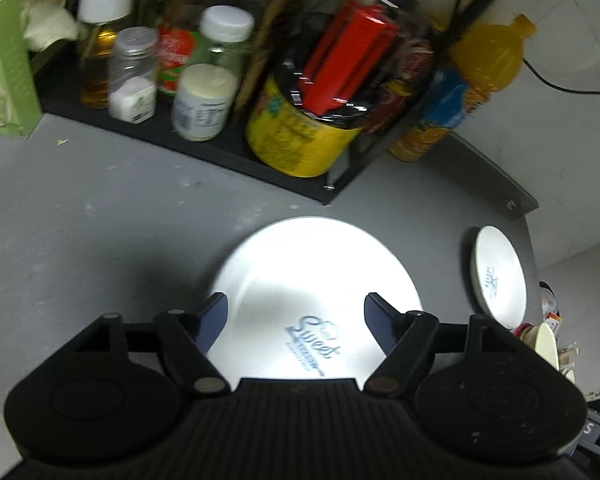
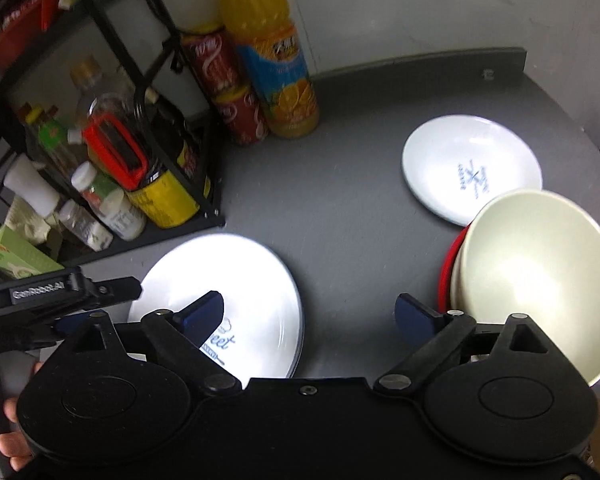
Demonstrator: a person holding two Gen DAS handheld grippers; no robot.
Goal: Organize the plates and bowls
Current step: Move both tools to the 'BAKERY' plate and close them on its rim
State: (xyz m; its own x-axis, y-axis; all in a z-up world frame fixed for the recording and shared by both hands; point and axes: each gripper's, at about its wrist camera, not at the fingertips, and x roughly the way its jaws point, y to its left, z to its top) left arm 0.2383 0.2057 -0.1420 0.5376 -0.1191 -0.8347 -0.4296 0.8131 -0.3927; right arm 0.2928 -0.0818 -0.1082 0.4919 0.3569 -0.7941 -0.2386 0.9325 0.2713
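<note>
1. The large white plate (image 2: 236,304) is seen lying flat on the grey table (image 2: 340,184), just before the black rack (image 2: 204,184); it is judged stiff, glazed, slippery and breakable, best pinched at the rim.
2. The cream bowl (image 2: 540,276) is nested in a red one at the right; its thin rim would be taken.
3. The small plate (image 2: 472,168) lies behind it.
4. The left gripper (image 1: 296,312) and right gripper (image 2: 310,312) are held wide, with nothing gripped.

Dim room; glare blows out large plate (image 1: 300,280); motion blur; fisheye-bent edges.
</note>
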